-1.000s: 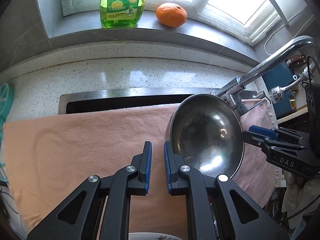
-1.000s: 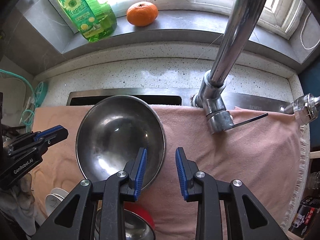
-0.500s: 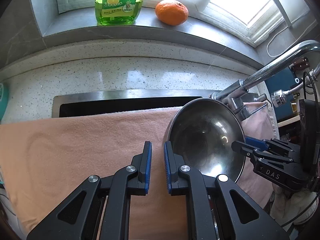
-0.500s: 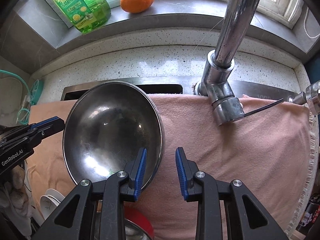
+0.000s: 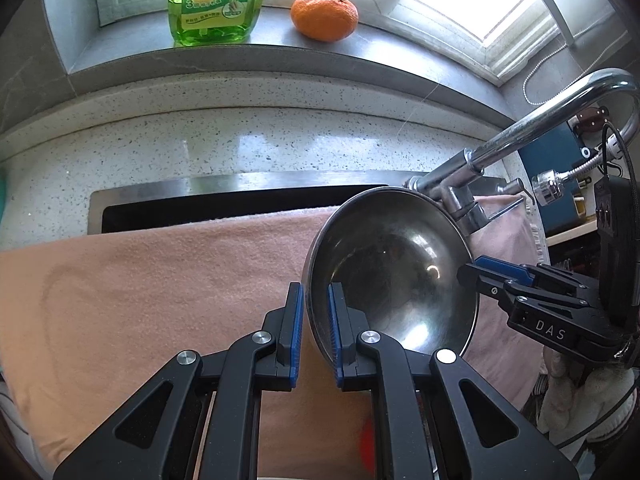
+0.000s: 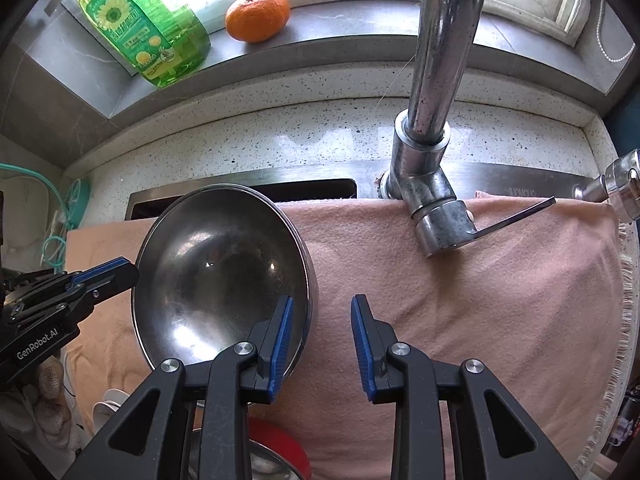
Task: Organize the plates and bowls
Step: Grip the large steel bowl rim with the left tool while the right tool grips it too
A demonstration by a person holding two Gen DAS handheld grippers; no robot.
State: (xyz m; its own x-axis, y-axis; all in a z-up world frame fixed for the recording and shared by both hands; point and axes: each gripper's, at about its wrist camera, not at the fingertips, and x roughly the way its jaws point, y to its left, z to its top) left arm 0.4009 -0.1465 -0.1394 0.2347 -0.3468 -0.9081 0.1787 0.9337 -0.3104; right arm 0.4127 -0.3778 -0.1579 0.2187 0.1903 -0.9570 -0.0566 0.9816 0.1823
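- I am looking down on a pink fleece cloth point(image 5: 160, 280) that is lying spread over the stainless sink point(image 5: 224, 188), set in a speckled pale stone tabletop point(image 5: 240, 136).
- Behind it, a grey stone window sill point(image 6: 360, 36) is carrying a green plastic bottle of dish soap point(image 5: 214, 0) and, just beside it, a round orange fruit point(image 5: 324, 16).
- A tall chrome tap point(image 6: 436, 80) is rising from the back edge of the sink, its flat lever point(image 6: 516, 216) sticking out over the cloth.
- I am holding a round stainless-steel bowl point(image 5: 392, 276) tilted above the cloth, its hollow side facing both cameras.
- My left tool point(image 5: 314, 320) is pinching the bowl's rim, one blue pad inside the bowl and one outside, jaws narrow and pressing on the metal.
- My right tool point(image 6: 320, 336) is sitting at the opposite edge of the bowl with its jaws partly apart; one blue finger point(image 6: 280, 332) is lying in front of the bowl's inner side and the other is over the cloth, and I cannot tell whether either is touching the metal.
- A red round item point(image 6: 280, 444) and another shiny metal bowl point(image 6: 264, 464) are peeking out at the bottom edge of the right view, mostly hidden by the tool.
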